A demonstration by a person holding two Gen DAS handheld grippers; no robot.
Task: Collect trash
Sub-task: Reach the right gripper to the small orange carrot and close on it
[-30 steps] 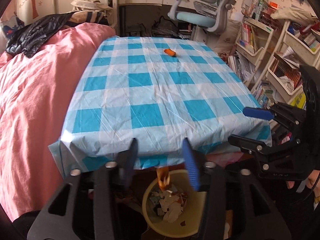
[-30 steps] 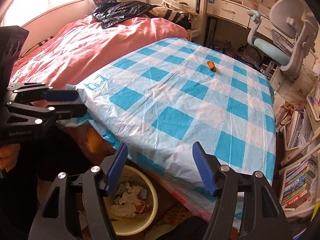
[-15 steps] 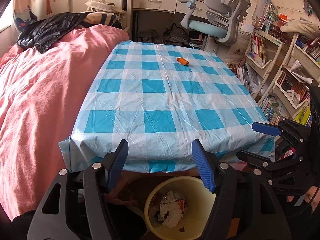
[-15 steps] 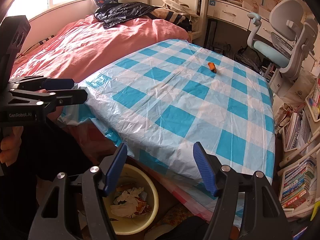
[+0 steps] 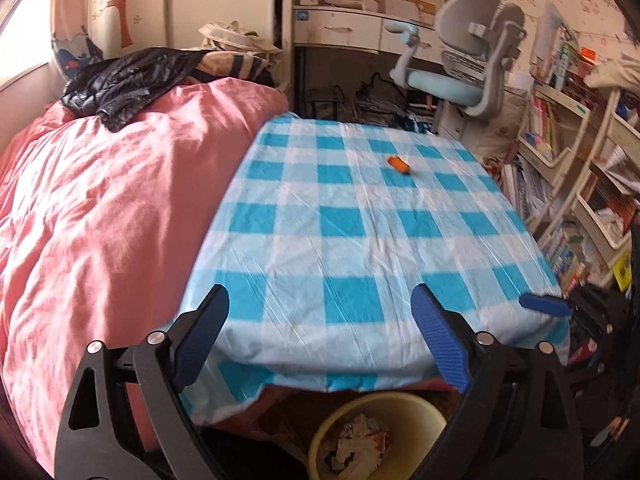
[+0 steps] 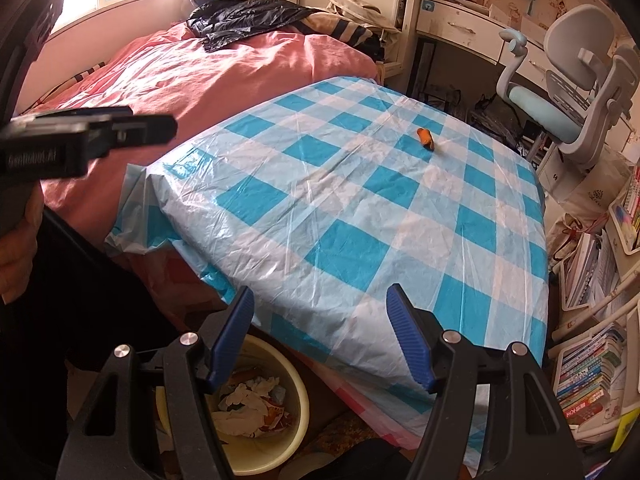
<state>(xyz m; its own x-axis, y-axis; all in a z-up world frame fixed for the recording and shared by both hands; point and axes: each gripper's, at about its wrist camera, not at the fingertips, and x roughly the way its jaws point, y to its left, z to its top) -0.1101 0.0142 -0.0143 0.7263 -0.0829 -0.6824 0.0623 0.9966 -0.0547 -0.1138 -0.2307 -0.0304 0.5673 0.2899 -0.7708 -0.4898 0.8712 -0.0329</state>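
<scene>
A small orange piece of trash (image 5: 399,164) lies on the far part of the blue-and-white checked tablecloth (image 5: 344,224); it also shows in the right wrist view (image 6: 425,137). A yellow bin (image 5: 416,408) with crumpled paper stands on the floor under the table's near edge, also in the right wrist view (image 6: 296,400). My left gripper (image 5: 320,332) is open and empty above the near table edge. My right gripper (image 6: 320,332) is open and empty over the near corner. Each gripper shows at the side of the other's view.
A bed with a pink quilt (image 5: 100,208) lies along the table's left side, a black jacket (image 5: 124,80) on it. A grey desk chair (image 5: 468,72) and desk stand beyond the table. Shelves of books (image 5: 592,184) line the right side.
My left gripper has opened wide and risen from over the bin to above the table edge; an orange scrap that hung below it is gone from view. My right gripper has risen slightly.
</scene>
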